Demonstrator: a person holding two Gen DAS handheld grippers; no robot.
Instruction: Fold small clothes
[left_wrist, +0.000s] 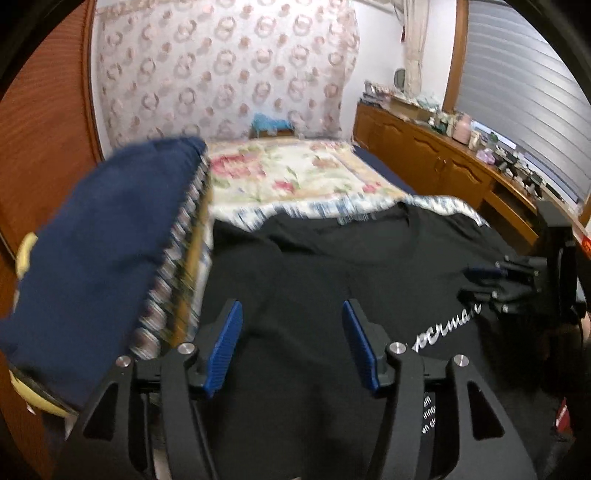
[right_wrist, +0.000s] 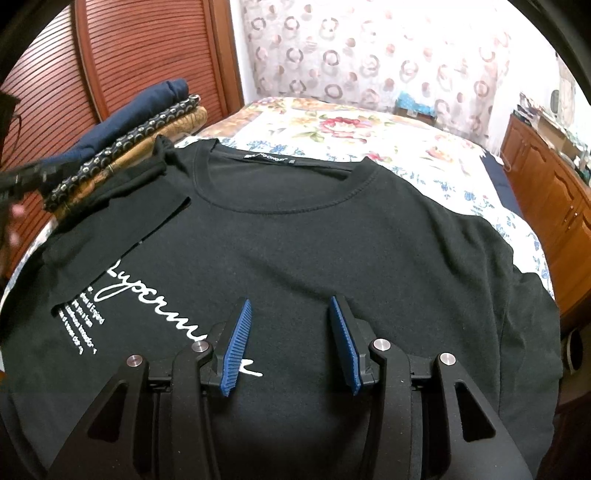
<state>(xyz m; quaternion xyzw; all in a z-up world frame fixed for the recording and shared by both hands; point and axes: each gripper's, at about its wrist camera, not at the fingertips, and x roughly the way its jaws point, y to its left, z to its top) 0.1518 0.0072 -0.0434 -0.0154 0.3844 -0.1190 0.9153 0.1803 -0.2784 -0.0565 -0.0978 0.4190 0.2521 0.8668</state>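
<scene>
Black T-shirt (left_wrist: 314, 280), soft knit cotton with a ribbed round collar and white script print, lies face up on the bed in the left wrist view. The left gripper (left_wrist: 291, 343) hangs over it, ribbed blue pads spread, nothing between them. Beside it rises a blurred stack of folded clothes (left_wrist: 110, 258), navy on top. The right gripper (left_wrist: 480, 280) shows at the right edge; its state cannot be told here. In the right wrist view, the shirt's left sleeve is folded inward over the chest. The right gripper (right_wrist: 291, 343) hovers above the print, pads apart and empty. A floral quilt (right_wrist: 369, 140) covers the bed; a louvred wooden door (right_wrist: 147, 55) and a wooden cabinet (right_wrist: 546, 184) flank it.
</scene>
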